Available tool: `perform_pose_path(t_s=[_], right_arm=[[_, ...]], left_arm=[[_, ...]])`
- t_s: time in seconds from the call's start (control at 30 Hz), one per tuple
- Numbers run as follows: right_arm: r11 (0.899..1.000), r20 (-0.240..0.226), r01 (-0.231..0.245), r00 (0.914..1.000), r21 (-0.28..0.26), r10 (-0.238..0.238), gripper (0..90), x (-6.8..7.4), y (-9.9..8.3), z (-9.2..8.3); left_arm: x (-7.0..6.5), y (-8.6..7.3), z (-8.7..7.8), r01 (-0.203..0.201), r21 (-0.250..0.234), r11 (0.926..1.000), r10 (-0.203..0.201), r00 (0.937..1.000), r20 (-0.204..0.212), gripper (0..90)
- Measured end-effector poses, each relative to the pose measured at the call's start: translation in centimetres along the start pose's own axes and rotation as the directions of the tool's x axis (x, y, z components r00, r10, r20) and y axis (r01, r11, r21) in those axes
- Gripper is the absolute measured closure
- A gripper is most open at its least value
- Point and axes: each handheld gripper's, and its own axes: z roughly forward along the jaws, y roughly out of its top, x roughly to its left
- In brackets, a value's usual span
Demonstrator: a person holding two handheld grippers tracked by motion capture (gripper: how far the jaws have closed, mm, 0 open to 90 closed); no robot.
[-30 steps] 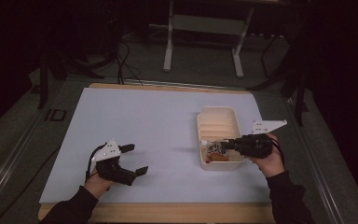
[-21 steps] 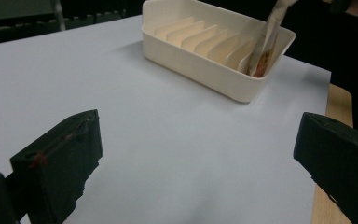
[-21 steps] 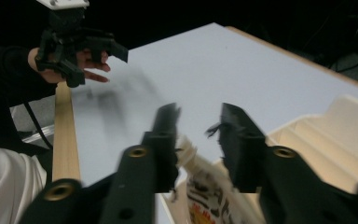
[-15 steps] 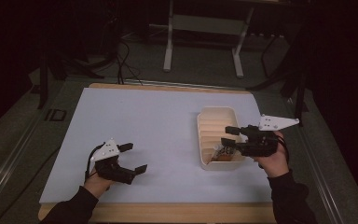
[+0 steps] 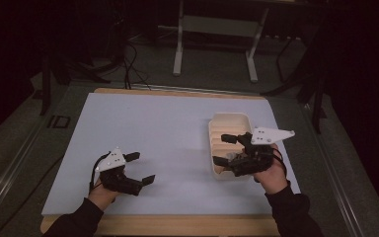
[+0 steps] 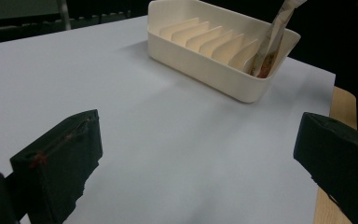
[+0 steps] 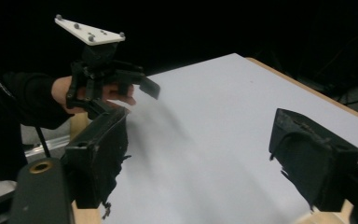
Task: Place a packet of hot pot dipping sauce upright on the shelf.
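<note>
Cream tray (image 5: pixel 229 121), packet (image 6: pixel 272 44) inside; hand-held gripper (image 5: pixel 227 149) seemingly just above.

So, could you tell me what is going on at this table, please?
A person works with a gripper in each hand. The right gripper has just been opening, nothing between its jaws, beside a cream slotted tray. A packet stands tilted in the tray's end slot. The left gripper sits open over the white mat.

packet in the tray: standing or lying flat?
Standing, tilted. In the left gripper view the packet leans in the end slot of the tray, its top poking above the rim.
</note>
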Motion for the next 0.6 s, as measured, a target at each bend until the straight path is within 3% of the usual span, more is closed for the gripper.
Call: perform_pose_path(t_s=[0.13,0.37,0.6], right_arm=[[1.0,0.004,0.012,0.9999,0.018,-0.012,14.8,0.8,-0.3,1.0],[0.999,-0.057,-0.007,0.9983,0.033,0.009,13.6,2.2,-1.4,2.8],[0.997,-0.095,0.015,0.9955,0.072,-0.008,13.4,3.9,-2.6,4.4]], left_arm=[[0.0,0.0,0.0,0.0,0.003,1.0,0.0,1.0,0.001,1.3],[-0.1,-0.2,0.0,-0.008,0.006,0.9999,0.008,1.0,-0.002,1.3],[0.0,-0.2,-0.1,-0.005,0.004,1.0,0.005,1.0,-0.003,1.3]])
